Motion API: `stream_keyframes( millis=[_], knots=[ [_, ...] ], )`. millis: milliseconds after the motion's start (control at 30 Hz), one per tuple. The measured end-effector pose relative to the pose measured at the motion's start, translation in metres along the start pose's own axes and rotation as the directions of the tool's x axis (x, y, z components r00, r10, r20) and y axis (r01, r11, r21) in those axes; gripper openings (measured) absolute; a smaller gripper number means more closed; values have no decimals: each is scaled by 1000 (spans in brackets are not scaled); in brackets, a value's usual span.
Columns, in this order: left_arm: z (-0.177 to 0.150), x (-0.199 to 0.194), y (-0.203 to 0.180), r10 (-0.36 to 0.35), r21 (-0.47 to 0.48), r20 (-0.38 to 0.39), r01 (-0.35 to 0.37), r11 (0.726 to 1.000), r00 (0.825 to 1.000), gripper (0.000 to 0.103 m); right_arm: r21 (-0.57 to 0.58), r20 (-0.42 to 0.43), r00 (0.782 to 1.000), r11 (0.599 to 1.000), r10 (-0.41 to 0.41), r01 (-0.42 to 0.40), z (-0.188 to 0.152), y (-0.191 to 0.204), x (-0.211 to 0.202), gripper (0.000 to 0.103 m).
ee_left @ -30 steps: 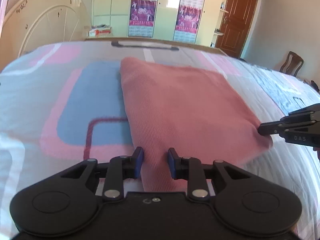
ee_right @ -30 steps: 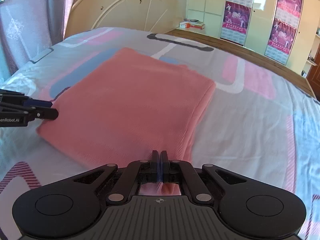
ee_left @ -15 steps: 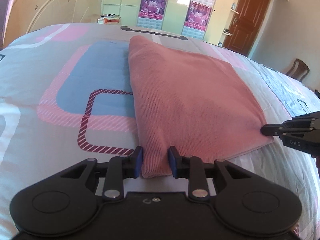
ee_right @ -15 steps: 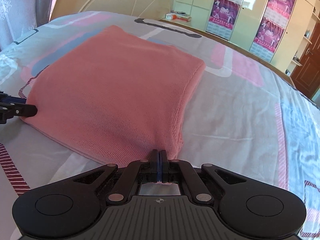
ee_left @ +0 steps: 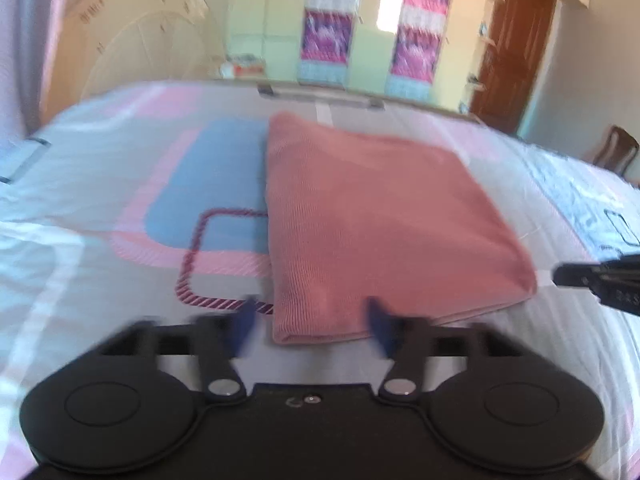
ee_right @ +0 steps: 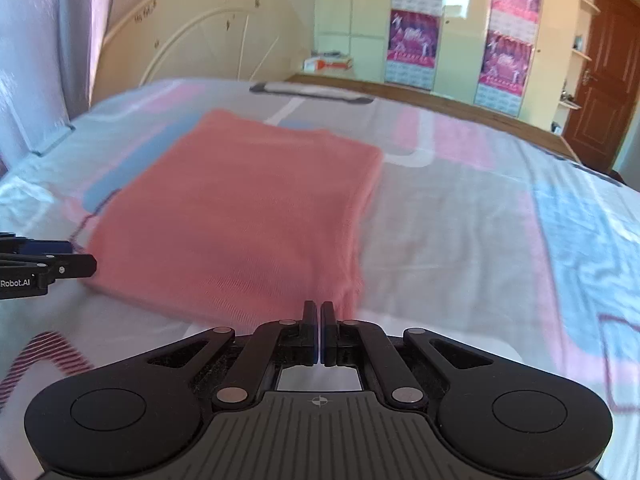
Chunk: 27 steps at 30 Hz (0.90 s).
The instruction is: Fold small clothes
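Folded pink garment (ee_left: 384, 220) is lying flat on the patterned bedsheet (ee_left: 120, 184), left gripper (ee_left: 312, 326) is sitting spread wide just short of its near edge, right gripper (ee_right: 319, 328) is pressed closed, gripping nothing, at the near right corner.

Black grippers; blue fingers (ee_left: 244, 326); silver pivot screws.
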<state>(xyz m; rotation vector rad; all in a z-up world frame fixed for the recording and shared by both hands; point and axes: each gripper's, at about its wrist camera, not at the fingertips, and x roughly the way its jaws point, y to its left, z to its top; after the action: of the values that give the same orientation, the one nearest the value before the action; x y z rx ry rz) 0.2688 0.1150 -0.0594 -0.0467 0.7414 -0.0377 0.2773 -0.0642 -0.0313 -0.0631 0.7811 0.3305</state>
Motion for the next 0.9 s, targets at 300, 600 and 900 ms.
stream_keyframes(
  millis=[300,600,900],
  knots=[
    [-49,-114,-38,50,21,119,-52,998,992,76,61,146,987,996,-66,57,-62,-1,-127,102],
    [-88,-206,-66,81,23,286,-91,996,955,103,113,228,970,992,-81,57,-100,8,-221,102],
    [-94,-246,-86,64,76,291,-89,993,955,103,111,239,967,992,-92,67,-111,27,-263,103]
  ],
)
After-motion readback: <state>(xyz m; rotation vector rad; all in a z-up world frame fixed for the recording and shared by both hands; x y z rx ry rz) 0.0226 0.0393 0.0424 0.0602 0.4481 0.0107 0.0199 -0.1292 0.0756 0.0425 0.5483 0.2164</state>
